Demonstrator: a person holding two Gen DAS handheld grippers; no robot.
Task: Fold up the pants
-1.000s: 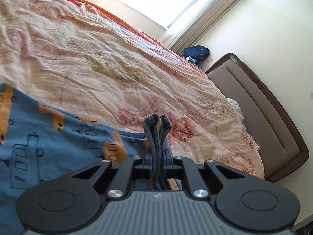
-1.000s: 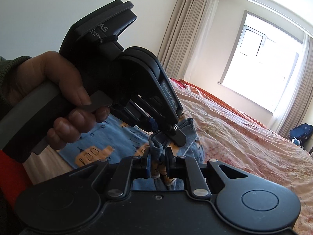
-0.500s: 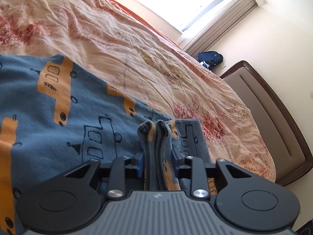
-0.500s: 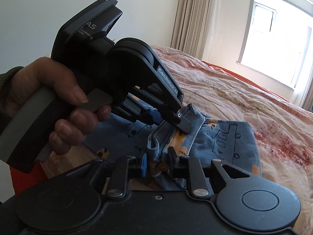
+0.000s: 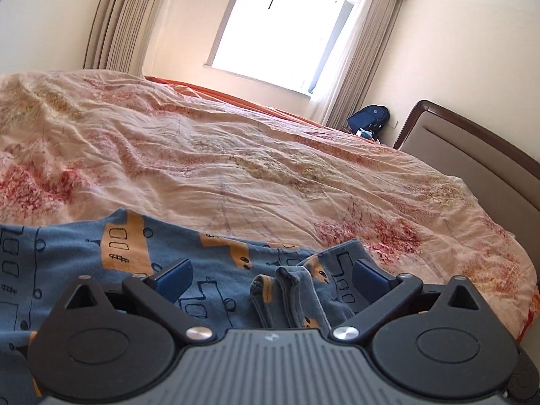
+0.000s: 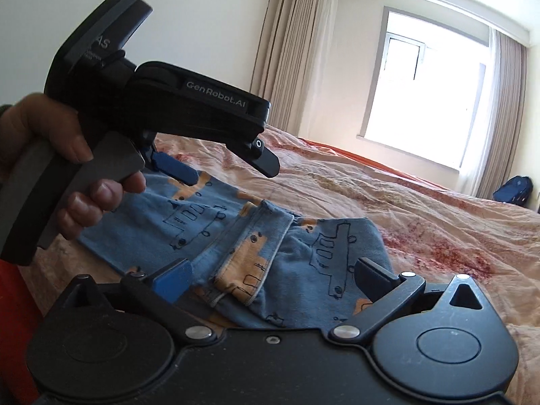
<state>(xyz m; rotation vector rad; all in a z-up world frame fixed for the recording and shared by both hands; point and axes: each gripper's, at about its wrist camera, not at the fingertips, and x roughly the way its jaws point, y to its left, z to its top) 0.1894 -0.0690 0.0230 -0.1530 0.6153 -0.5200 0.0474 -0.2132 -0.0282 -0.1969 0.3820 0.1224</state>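
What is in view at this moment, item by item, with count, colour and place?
pants: one pair, blue with orange vehicle print, lying on the near part of the bed
bedspread: one, peach with red patches, covering the bed
headboard: one, brown frame, right
backpack: one, dark blue, far corner
window: one, bright, far wall
curtains: beige, both sides of window
left gripper: black, jaws just opened, cloth loose between
right gripper: black, likewise
hand: one, gripping the left gripper's handle

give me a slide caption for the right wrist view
Right gripper, jaws just opened, releases blue patterned pants onto the bedspread; left gripper open alongside.
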